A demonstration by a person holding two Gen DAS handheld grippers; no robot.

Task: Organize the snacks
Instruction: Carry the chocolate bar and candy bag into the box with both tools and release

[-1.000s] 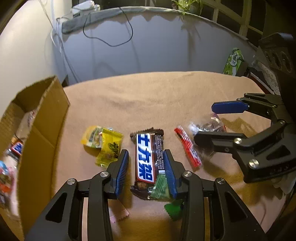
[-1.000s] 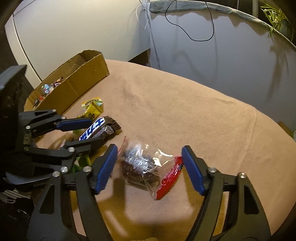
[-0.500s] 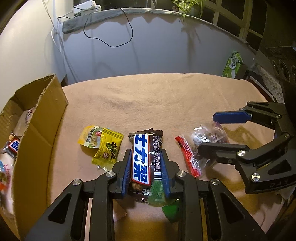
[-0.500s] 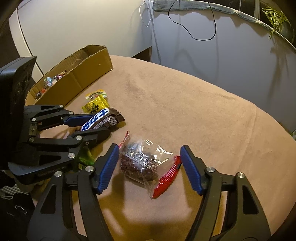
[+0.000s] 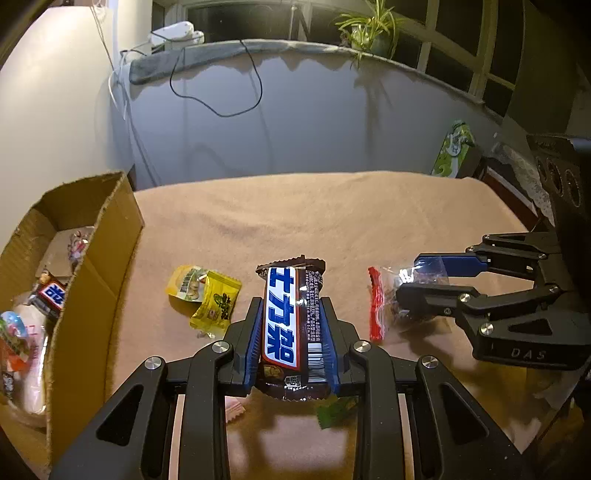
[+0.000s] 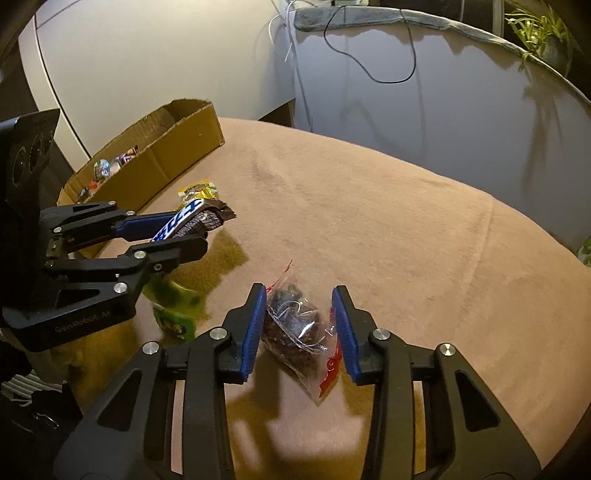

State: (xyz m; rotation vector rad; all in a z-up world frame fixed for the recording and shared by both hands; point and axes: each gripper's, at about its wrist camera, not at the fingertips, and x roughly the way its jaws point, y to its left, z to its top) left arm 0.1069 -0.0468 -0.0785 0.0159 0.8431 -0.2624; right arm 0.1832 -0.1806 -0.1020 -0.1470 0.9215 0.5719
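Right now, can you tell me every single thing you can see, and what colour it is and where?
chocolate bar: one, brown with blue letters on white, clamped in the left gripper
clear bag: one, see-through with a red strip and dark pieces inside, between the right gripper's fingers
yellow candies: two, yellow, on the cloth beside the box
green packet: one, green, on the cloth under the left gripper
cardboard box: one, brown, left side, snacks inside
cloth: one, tan, covering the table
plant: one, green, on the window ledge
black cable: one, hanging on the wall
left gripper: black with blue pads, shut
right gripper: black with blue pads, closing round the bag
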